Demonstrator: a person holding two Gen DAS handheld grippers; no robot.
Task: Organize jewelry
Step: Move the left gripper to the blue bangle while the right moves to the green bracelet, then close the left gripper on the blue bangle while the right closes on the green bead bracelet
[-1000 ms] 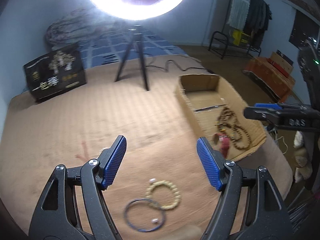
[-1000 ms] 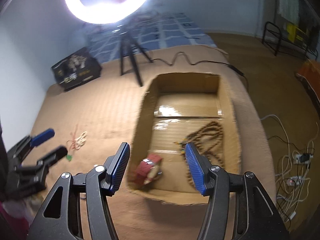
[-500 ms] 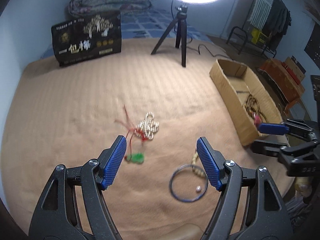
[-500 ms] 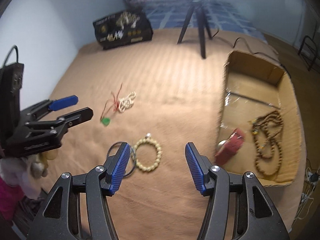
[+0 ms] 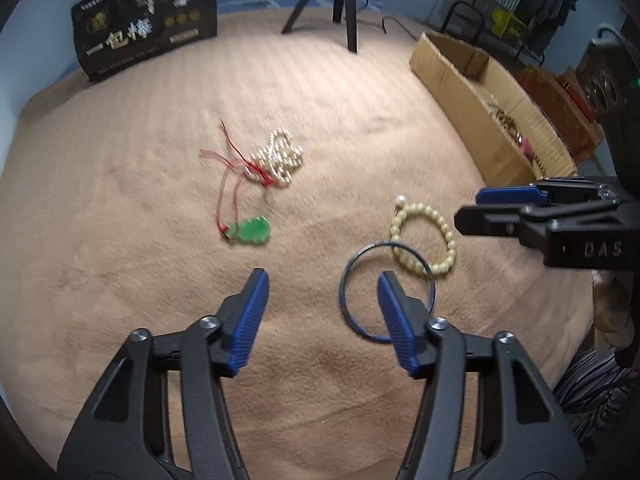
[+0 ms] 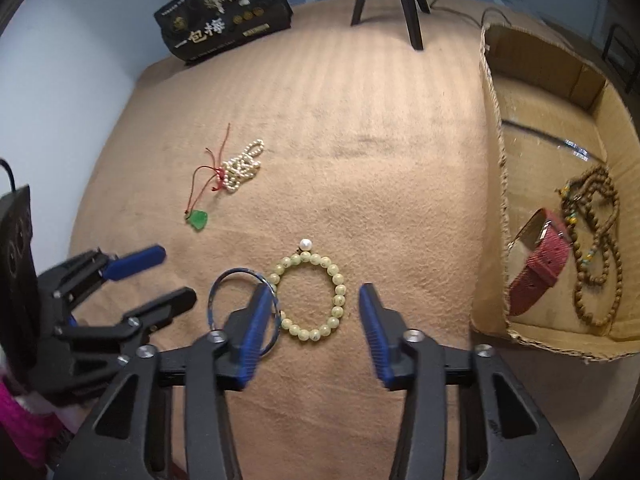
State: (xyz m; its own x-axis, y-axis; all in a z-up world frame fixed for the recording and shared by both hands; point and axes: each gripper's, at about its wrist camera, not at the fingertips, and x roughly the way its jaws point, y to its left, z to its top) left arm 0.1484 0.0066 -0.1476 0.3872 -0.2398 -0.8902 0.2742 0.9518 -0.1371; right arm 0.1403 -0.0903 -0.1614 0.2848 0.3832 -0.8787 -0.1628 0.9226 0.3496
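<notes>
On the tan cloth lie a pale green bead bracelet [image 6: 308, 296], a thin blue bangle [image 6: 224, 284] overlapping its left side, a pearl strand [image 6: 242, 166] and a green pendant [image 6: 197, 220] on a red cord. My right gripper [image 6: 312, 320] is open and empty, just above the bead bracelet. My left gripper [image 5: 322, 304] is open and empty, its right finger over the blue bangle [image 5: 360, 256]. The bead bracelet [image 5: 424, 240], the pearl strand [image 5: 280, 158] and the pendant [image 5: 250, 232] show in the left wrist view too. The right gripper [image 5: 476, 206] reaches in there from the right.
A cardboard box [image 6: 490, 160] at the right holds a red watch strap [image 6: 540, 260] and brown wooden beads [image 6: 596, 240]. A black printed box [image 6: 224, 24] and a tripod [image 6: 404, 0] stand at the back. The left gripper [image 6: 152, 276] shows at the left.
Both grippers have swung away from the cardboard box toward the loose jewelry and come lower and closer to the bead bracelet and blue bangle. Both stay open.
</notes>
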